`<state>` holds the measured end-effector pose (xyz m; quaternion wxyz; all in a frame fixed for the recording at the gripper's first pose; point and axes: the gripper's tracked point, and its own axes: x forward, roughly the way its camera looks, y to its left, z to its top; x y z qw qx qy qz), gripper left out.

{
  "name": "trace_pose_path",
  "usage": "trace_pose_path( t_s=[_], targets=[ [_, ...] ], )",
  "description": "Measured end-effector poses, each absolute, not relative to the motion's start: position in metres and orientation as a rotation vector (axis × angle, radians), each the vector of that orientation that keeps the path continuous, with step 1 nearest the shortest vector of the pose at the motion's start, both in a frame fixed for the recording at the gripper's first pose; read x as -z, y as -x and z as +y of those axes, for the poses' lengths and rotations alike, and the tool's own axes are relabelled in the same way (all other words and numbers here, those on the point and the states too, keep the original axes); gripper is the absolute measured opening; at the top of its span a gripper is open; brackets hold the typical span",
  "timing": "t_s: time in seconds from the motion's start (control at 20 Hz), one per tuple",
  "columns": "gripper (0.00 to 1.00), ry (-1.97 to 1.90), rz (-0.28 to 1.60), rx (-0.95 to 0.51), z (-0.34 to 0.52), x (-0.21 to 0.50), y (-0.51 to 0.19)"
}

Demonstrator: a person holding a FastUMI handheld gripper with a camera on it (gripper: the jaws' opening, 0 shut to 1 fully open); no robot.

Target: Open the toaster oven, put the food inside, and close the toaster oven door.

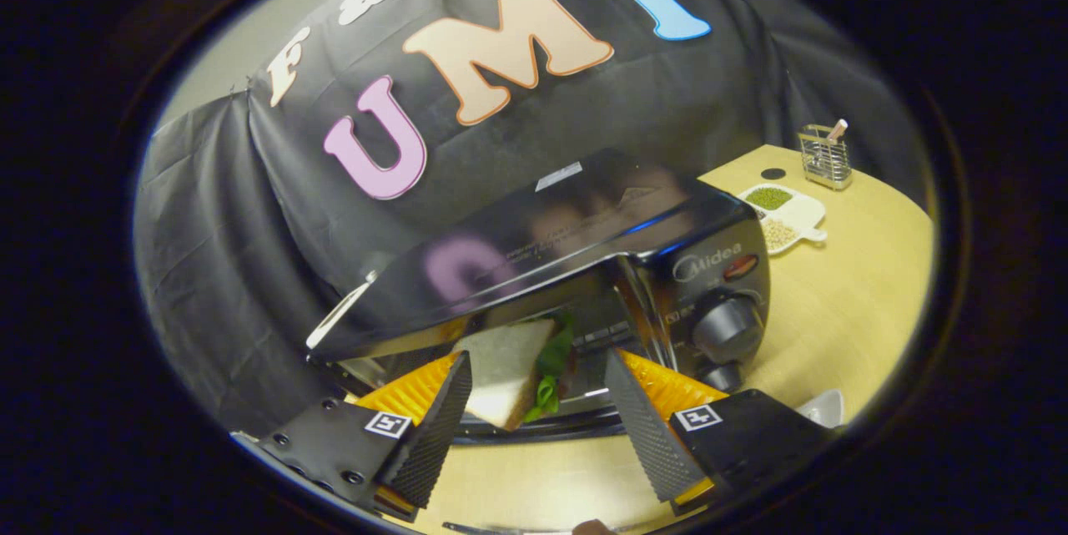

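Jaws apart on the gripper (538, 389), gripping nothing. Wooden table (843, 310) carries the toaster oven (584, 268), door open. Sandwich (513, 372) with green leaves sits in the oven mouth, between and just beyond the fingers, nearer the left one. Divided dish (788, 214) of beans and a wire utensil holder (824, 155) stand beyond the oven.

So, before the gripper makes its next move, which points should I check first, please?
1. Oven door open: ok.
2. Sandwich inside the oven: ok, it lies in the opening.
3. Gripper released the sandwich: ok, fingers spread apart; whether one finger touches the bread, cannot tell.
4. Sandwich fully past the door line: cannot tell.
5. Door handle visible for closing: cannot tell.
6. Dish of beans away from the oven: ok.
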<state>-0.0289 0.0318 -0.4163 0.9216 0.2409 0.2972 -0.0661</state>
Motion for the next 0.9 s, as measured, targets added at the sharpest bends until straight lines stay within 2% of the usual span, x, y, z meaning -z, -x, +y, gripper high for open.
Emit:
trace_pose_path(
  t_s=[0.6,0.9],
  targets=[
    [0.99,-0.350,0.894,-0.241,0.102,0.407,0.148],
    [0.99,-0.347,1.063,-0.376,0.125,0.420,0.202]
  ],
)
